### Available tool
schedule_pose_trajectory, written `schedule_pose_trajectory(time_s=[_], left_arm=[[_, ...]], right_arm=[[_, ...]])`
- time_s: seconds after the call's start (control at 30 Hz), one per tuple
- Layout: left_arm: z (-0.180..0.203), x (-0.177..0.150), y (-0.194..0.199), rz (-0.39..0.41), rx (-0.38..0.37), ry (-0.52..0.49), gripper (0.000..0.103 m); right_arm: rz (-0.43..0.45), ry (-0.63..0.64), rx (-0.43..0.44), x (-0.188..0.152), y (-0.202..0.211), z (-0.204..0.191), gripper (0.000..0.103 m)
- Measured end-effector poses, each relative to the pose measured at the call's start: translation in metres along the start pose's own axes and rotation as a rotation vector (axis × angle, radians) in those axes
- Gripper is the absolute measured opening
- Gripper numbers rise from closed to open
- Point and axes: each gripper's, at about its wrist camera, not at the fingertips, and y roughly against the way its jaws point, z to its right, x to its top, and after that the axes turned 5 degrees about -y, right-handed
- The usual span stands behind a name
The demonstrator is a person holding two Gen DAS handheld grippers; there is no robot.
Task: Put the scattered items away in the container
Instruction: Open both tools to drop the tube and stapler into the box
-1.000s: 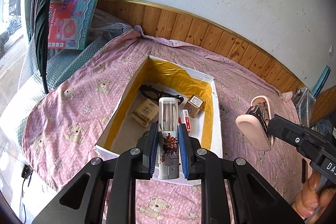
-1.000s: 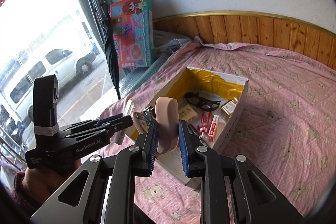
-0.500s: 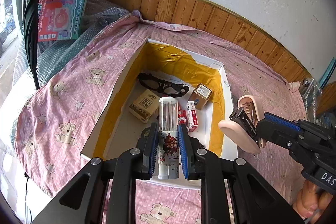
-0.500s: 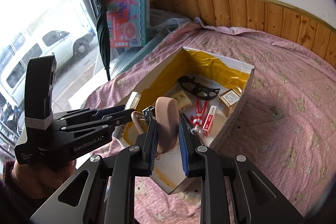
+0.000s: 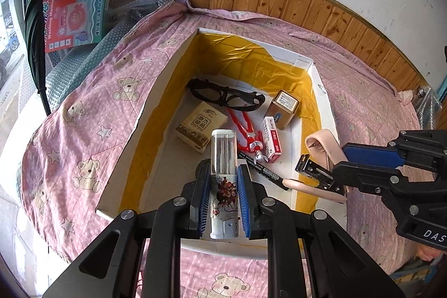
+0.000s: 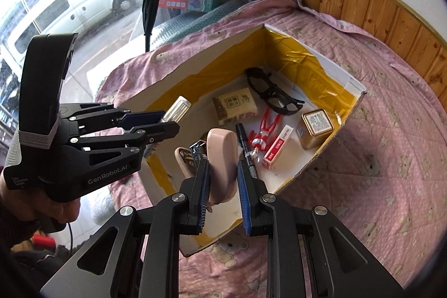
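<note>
Both grippers have moved in over the white box, the left gripper fingers squeezing a clear tube and the right gripper fingers squeezing a pink stapler, so both look ready to drop in.

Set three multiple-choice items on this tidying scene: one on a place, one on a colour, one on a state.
1. Where do the black glasses lie?
A. on the quilt
B. inside the box
C. in a gripper

2. What colour is the tape lining the box walls?
A. yellow
B. green
C. blue

3. What is the right gripper doing?
A. hanging open
B. gripping the marker
C. gripping a pink stapler

Key: 1 B, they rest on the box floor; 2 A, yellow tape covers the inner walls; 3 C, the fingers press the stapler's sides.
</note>
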Motion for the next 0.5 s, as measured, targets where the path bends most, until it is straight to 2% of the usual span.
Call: schedule_pose_trajectory(time_s=[0.23, 0.5], left_arm=[[-0.014, 0.0, -0.016, -0.063, -0.008, 0.021, 0.02], [-0.02, 0.008, -0.028, -0.107, -0.05, 0.036, 0.02]], right_arm=[[-0.127, 0.112, -0.006, 0.011, -0.026, -0.005, 0.021], [-0.205, 0.178, -0.006, 0.01, -0.053, -0.014, 0.021]])
